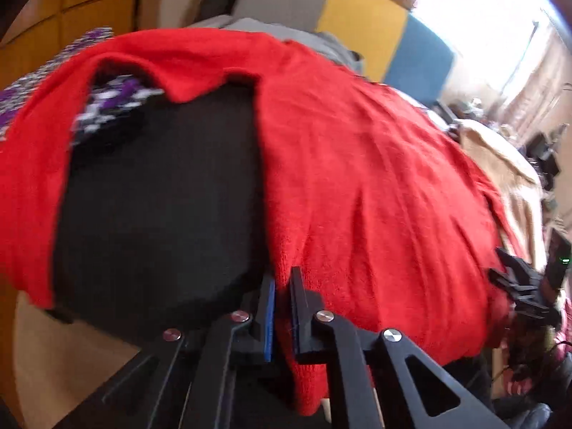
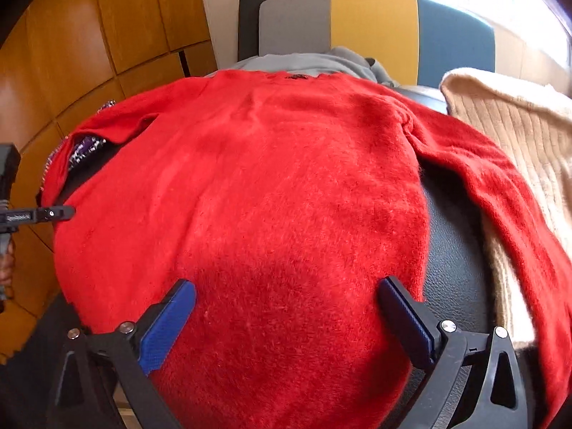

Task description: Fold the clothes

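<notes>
While left hand-held gripper [image 1: 282, 307] pinches red sweater [image 2: 268, 186] hem edge, right hand-held gripper [image 2: 286, 307] spread wide above it.

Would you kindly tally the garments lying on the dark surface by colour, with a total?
Red: 1, the fuzzy red knit sweater
Beige: 1, the ribbed beige knit garment
Grey: 1, the grey fabric garment behind the sweater
Purple, black and white: 1, the patterned cloth under the sweater's sleeve
Total: 4
</notes>
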Motion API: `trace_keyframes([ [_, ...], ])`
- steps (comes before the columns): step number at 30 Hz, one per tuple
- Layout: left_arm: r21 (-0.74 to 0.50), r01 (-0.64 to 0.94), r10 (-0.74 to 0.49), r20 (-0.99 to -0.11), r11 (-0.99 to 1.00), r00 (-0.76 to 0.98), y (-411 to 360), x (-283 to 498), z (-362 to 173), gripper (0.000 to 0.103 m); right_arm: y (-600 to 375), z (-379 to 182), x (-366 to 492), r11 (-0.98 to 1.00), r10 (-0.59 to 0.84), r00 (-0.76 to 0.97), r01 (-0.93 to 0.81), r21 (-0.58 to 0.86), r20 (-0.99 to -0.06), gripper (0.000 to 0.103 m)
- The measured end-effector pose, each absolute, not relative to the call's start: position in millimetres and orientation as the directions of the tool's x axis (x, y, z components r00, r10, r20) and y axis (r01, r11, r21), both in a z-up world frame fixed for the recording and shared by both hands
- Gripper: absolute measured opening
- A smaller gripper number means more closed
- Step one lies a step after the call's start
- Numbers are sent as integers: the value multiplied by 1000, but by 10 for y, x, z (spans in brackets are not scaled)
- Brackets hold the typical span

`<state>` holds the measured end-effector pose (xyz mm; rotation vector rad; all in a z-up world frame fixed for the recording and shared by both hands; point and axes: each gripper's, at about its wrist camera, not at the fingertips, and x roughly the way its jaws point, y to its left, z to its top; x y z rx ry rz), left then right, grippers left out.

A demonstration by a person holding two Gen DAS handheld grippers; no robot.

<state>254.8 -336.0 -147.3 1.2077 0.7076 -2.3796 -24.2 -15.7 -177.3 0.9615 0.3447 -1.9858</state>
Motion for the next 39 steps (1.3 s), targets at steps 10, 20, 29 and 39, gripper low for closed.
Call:
trace_keyframes([
  [10, -224, 538, -164, -798, -813, -580, -3180, 2398, -1173, 16, -115, -1794, -236, -592, -614, -357, 798, 111, -704, 103],
  [20, -207, 446, -134, -773, -871, -620, -2973, 1898, -1004, 25, 1219, -1235, -470, -848, -479, -588, 501, 172, -652, 102],
  [29, -198, 362, -55, -810, -911, -584, -2605, 1681, -1175, 26, 2394, -1489, -848, -970, -168, -615, 241, 19, -771, 94],
  [39, -209, 354, -33, -821, -912, -570, -2583, 1619, -1242, 27, 2479, -1532, -964, -969, -205, -538, 232, 90, -818, 45],
])
